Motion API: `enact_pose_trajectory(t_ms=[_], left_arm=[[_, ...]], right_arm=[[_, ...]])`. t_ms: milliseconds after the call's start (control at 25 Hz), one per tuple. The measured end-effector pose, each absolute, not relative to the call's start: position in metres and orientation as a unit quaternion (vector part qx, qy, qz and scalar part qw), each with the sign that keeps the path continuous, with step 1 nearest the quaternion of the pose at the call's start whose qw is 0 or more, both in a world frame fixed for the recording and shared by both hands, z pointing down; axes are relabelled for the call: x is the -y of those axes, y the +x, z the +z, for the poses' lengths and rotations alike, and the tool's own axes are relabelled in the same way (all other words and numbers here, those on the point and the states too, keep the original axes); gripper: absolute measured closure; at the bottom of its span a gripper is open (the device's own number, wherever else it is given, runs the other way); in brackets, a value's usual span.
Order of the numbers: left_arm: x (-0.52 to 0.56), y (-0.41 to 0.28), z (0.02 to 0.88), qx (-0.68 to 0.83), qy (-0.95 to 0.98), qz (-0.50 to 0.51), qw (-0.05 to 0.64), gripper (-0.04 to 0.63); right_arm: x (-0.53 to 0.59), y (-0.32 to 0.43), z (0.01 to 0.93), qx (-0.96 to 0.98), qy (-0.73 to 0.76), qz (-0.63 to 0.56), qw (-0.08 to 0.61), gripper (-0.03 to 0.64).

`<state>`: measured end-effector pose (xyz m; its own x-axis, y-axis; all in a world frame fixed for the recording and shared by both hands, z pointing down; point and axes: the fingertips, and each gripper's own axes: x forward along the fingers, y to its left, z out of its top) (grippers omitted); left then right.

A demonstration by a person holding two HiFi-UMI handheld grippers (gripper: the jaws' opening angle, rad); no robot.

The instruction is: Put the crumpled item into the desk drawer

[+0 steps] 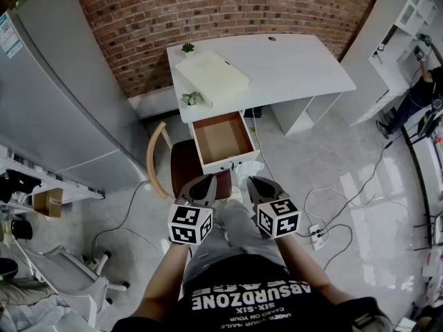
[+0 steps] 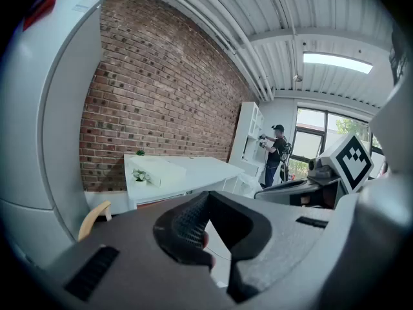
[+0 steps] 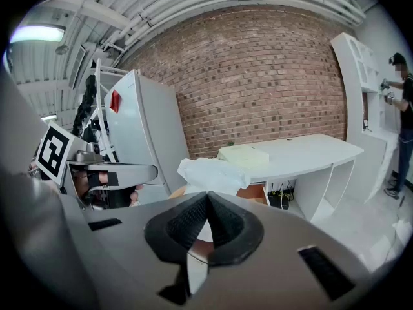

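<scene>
The crumpled white item [image 1: 250, 167] sticks out from the tip of my right gripper [image 1: 253, 181], whose jaws are shut on it. In the right gripper view the crumpled item [image 3: 210, 173] bulges just past the closed right gripper [image 3: 208, 196]. The open desk drawer [image 1: 218, 164], brown inside, lies directly ahead under the white desk [image 1: 291, 64], with the item close to its front right corner. My left gripper [image 1: 205, 180] hangs beside the right one, shut and holding nothing; its jaws also meet at the tip in the left gripper view [image 2: 208, 195].
A cream box [image 1: 212, 77] and a small plant [image 1: 192, 99] sit on the desk. A chair [image 1: 154, 159] with a curved wooden back stands left of the drawer. Grey cabinets [image 1: 62, 95] fill the left side. Cables and a power strip [image 1: 317, 234] lie on the floor at the right.
</scene>
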<state>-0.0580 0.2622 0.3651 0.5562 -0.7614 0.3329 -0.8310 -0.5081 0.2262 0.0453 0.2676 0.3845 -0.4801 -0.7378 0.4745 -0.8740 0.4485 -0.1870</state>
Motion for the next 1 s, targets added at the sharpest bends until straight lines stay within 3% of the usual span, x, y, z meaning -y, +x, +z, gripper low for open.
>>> enact_pose_trajectory(t_ms=[1000], left_arm=[[-0.129, -0.057, 0.382, 0.477, 0.846, 0.12, 0.209, 0.592]], right_arm=[[-0.122, 0.039, 0.397, 0.839, 0.464, 0.227, 0.171, 0.617]])
